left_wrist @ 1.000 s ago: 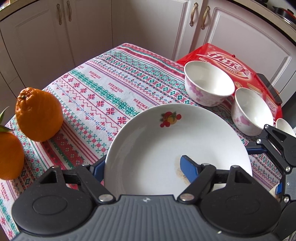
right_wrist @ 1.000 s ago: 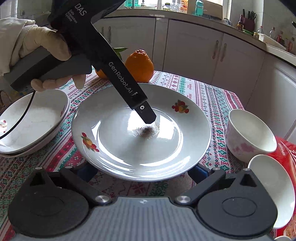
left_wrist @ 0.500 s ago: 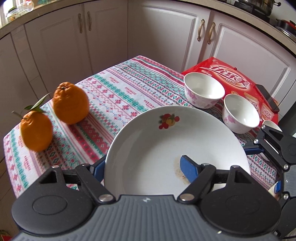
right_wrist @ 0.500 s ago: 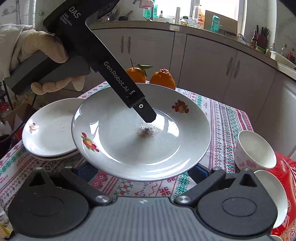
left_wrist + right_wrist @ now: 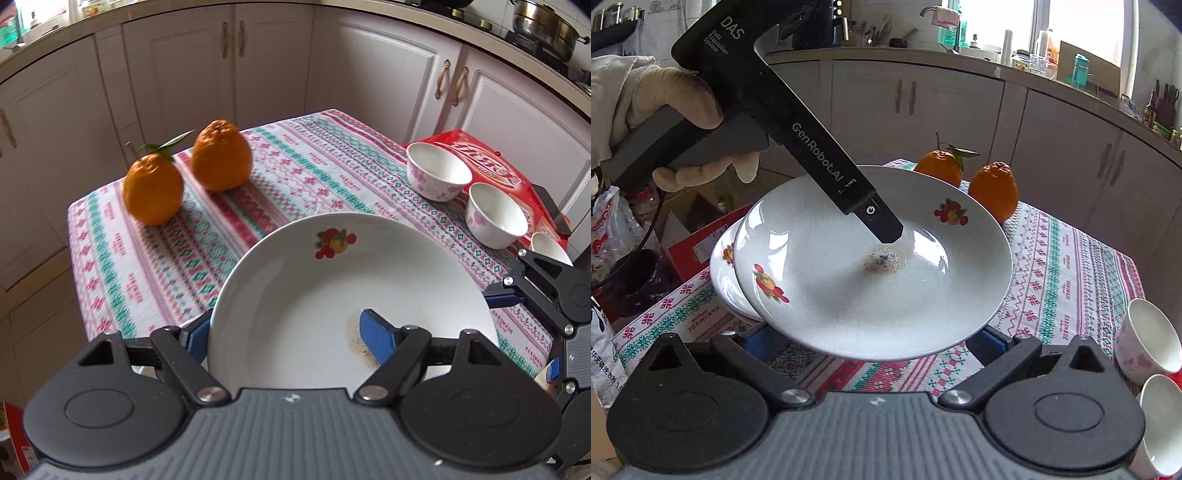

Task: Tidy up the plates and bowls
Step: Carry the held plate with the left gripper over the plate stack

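A white plate with fruit prints (image 5: 332,295) (image 5: 871,266) is held above the patterned tablecloth. My left gripper (image 5: 288,334) is shut on its rim, one blue finger (image 5: 376,339) on top, the other under the edge. In the right wrist view the left gripper (image 5: 886,229) reaches down onto the plate. My right gripper (image 5: 871,343) sits below the plate's near edge with wide jaws, not clamping it. Another plate (image 5: 726,269) lies on the table behind and below the held one. White floral bowls (image 5: 437,175) (image 5: 495,214) stand at the right.
Two oranges (image 5: 221,158) (image 5: 153,188) sit at the table's far left corner. A red packet (image 5: 480,155) and a dark phone (image 5: 550,206) lie under and beside the bowls. White cabinets surround the table. A red box (image 5: 698,243) and bags lie off the table's left side.
Both grippers and the held plate have risen and moved toward the other plate; the held plate now overlaps it from above. The table looks farther away.
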`<action>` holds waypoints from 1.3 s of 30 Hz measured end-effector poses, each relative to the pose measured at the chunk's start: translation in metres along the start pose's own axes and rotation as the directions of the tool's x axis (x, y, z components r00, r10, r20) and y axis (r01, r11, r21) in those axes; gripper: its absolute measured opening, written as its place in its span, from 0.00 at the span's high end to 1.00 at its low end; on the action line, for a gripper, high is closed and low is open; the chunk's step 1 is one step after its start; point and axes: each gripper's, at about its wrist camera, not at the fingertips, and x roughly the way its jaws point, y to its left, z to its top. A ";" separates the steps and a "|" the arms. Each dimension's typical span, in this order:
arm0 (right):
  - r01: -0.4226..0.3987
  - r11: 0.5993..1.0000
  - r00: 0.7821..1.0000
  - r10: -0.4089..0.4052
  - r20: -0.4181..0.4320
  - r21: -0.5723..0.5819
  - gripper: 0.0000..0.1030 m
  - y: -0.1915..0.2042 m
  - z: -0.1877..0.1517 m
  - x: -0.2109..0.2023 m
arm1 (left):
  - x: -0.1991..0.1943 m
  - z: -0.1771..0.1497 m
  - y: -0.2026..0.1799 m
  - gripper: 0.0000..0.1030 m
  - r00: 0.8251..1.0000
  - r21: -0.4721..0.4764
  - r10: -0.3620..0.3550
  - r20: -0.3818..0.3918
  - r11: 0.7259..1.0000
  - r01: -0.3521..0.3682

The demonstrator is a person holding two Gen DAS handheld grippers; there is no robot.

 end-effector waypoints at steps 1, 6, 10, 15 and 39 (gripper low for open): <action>-0.007 1.000 1.000 0.007 -0.002 -0.005 0.00 0.003 0.001 0.001 | -0.003 -0.004 0.003 0.22 1.000 -0.010 0.005 0.002 1.000 -0.005; -0.042 0.999 0.999 0.041 -0.016 -0.034 0.00 0.017 0.006 0.011 | -0.010 -0.023 0.018 0.22 1.000 -0.053 0.021 0.002 0.998 -0.021; -0.058 0.997 0.998 0.056 -0.034 -0.053 0.00 0.027 0.006 0.017 | -0.009 -0.035 0.026 0.22 1.000 -0.082 0.023 0.000 0.996 -0.023; -0.065 0.996 0.997 0.061 -0.056 -0.063 0.00 0.035 0.005 0.022 | -0.006 -0.045 0.034 0.22 1.000 -0.101 0.018 -0.004 0.995 -0.018; -0.056 0.995 0.996 0.050 -0.071 -0.082 0.00 0.041 0.008 0.031 | 0.016 -0.058 0.051 0.21 0.999 -0.139 0.010 -0.031 0.990 -0.015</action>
